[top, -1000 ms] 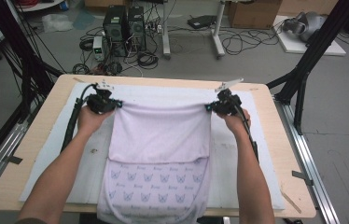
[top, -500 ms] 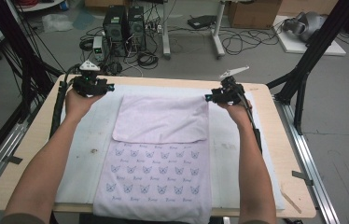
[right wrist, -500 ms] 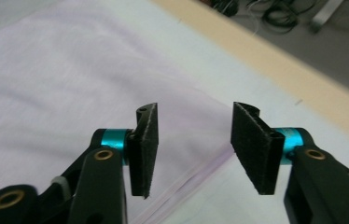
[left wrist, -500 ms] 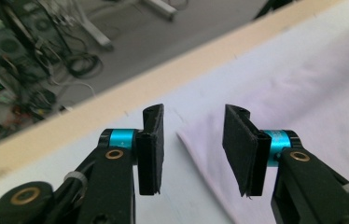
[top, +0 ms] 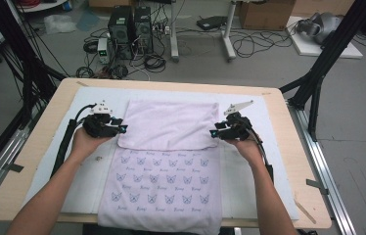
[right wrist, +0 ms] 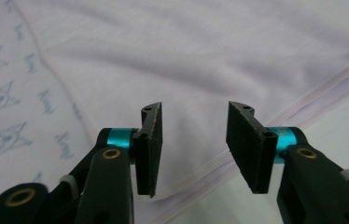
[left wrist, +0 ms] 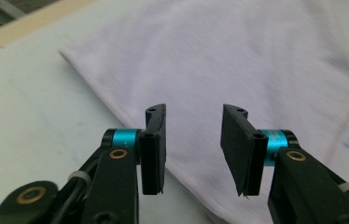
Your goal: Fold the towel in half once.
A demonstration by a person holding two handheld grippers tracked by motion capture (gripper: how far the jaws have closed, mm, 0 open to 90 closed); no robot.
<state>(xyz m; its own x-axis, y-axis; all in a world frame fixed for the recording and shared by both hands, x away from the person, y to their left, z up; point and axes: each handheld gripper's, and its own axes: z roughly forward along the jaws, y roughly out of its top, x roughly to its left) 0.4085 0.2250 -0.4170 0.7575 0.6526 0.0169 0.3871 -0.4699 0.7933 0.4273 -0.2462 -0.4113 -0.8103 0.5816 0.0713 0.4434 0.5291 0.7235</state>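
A pale lilac cloth (top: pixel 171 125) lies flat on the table, its far half folded over so the plain side faces up. The near half (top: pixel 164 181) shows a printed pattern. My left gripper (top: pixel 121 128) sits at the left near corner of the folded flap, and my right gripper (top: pixel 214 133) at the right near corner. In the left gripper view the left gripper (left wrist: pixel 193 140) stands open over the cloth's edge (left wrist: pixel 130 116). In the right gripper view the right gripper (right wrist: pixel 193 140) is open above the hem (right wrist: pixel 303 100). Both pairs of jaws have just been closing a little, with nothing pinched between the pads.
A white mat (top: pixel 264 117) covers the wooden table (top: pixel 296 161) under the cloth. Beyond the far edge, computer towers (top: pixel 131 27) and cables lie on the floor. Black frame struts (top: pixel 325 58) rise at both sides.
The grippers let go of the folded edge at the far side and the flap now lies flat. Both hands then came back toward the person, to the flap's near corners.
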